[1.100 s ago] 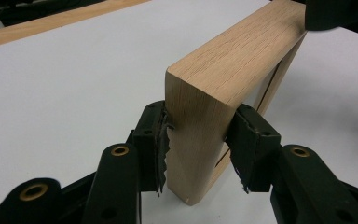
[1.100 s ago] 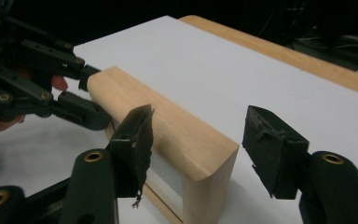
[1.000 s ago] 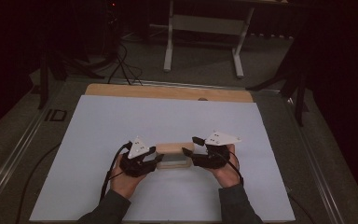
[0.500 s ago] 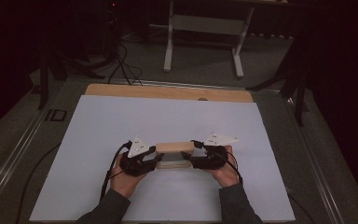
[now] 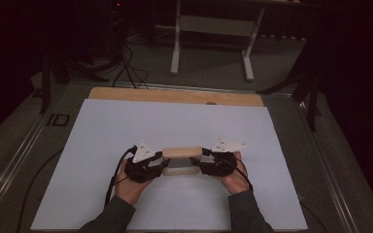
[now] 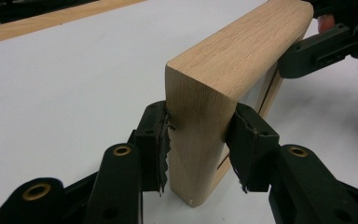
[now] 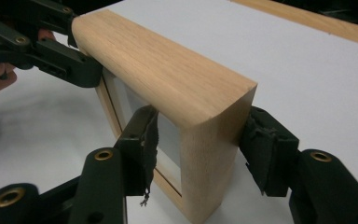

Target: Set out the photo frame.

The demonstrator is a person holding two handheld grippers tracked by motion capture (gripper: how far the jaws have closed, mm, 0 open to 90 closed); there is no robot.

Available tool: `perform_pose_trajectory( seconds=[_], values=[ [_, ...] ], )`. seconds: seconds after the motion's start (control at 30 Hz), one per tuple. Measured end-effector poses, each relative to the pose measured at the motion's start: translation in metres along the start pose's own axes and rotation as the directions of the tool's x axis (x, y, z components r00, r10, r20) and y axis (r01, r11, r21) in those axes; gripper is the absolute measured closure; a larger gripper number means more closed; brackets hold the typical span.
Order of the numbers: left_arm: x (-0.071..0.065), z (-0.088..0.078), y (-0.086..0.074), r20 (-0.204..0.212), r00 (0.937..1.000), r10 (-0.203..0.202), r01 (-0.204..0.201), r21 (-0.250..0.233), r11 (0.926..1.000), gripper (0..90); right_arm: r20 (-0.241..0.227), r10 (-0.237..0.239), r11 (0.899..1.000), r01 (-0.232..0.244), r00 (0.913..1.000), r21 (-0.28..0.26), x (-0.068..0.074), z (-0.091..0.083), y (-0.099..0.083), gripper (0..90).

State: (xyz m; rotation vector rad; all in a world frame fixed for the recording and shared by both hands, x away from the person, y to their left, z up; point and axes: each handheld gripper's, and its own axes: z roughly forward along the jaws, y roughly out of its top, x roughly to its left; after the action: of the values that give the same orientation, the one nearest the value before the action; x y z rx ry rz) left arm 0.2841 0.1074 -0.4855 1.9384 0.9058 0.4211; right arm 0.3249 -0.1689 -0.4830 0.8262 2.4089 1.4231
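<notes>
A light wooden picture frame (image 5: 182, 152) stands on edge on the white sheet (image 5: 175, 121), near its front middle. My left gripper (image 5: 162, 165) is shut on the frame's left end; in the left gripper view its pads (image 6: 161, 140) press both faces of the wood (image 6: 223, 60). My right gripper (image 5: 203, 164) grips the right end. Its jaws have just been closing, and in the right gripper view the pads (image 7: 261, 140) sit against the frame (image 7: 168, 70), one on the glazed front and one on the back. Each gripper view shows the other gripper at the far end.
A bare wooden strip (image 5: 175, 96) runs along the table's far edge. Beyond it, a white stand (image 5: 213, 29) and cables (image 5: 126, 63) rest on the dark floor. Metal rails border the table left and right. White sheet stretches wide around the frame.
The right gripper has edged inward against the frame's right end. The frame and the left gripper have kept their place.
</notes>
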Motion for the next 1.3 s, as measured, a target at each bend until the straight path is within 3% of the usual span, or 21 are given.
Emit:
perform_pose_trajectory(
  seconds=[0.53, 0.77, 1.3],
  values=[
    [0.006, -0.001, 0.002, 0.018, 0.9992, 0.035, -0.035, 0.01, 0.9993, 59.4, 0.02, -0.033, 0.999, 0.033, 0.9993, 0.015, 0.005, -0.001, 0.003, 49.9],
    [0.01, -0.001, 0.002, 0.019, 0.9991, 0.038, -0.039, 0.013, 0.9992, 59.4, 0.041, -0.056, 0.998, 0.055, 0.9976, 0.022, 0.008, 0.003, 0.005, 50.1],
    [0.026, 0.005, 0.007, 0.0, 0.9995, 0.031, -0.031, 0.005, 0.9995, 58.8, 0.081, -0.058, 0.998, 0.056, 0.9951, 0.021, 0.006, 0.015, 0.011, 50.4]
  ],
)
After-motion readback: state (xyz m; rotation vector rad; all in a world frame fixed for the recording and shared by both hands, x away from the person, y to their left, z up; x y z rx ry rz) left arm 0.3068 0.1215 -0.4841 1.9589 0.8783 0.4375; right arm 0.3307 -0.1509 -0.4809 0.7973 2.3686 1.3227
